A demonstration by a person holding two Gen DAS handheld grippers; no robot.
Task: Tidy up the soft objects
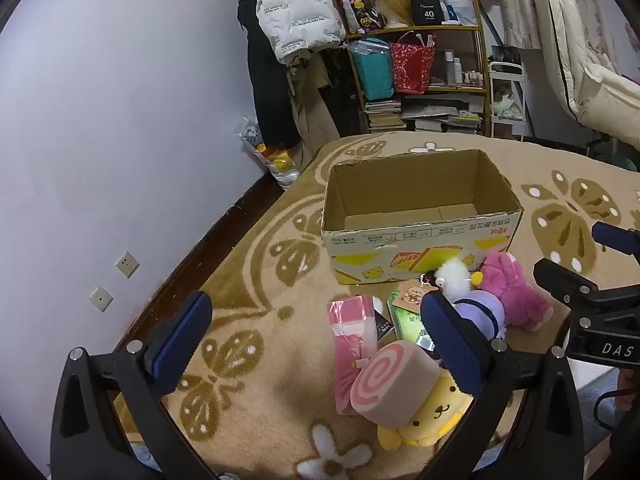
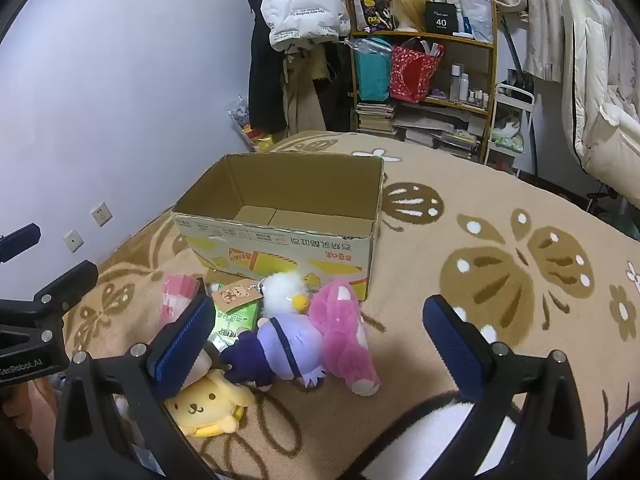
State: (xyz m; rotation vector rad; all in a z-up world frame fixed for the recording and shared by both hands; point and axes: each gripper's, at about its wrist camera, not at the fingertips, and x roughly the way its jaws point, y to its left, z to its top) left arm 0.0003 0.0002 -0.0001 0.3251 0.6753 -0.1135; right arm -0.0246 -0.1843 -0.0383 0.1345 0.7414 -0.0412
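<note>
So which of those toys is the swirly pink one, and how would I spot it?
Start at the open cardboard box on the beige patterned blanket; a heap of toys and packets lies in front of it. At the end of the heap farthest from the box, a roll-shaped cushion rests on the yellow dog plush. It alone shows a round face with a pink spiral.

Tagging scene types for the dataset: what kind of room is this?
Likely a bedroom in a home: a plush patterned blanket under the toys, hanging coats by the wall, and a cluttered shelf unit of books and toiletries.
</note>
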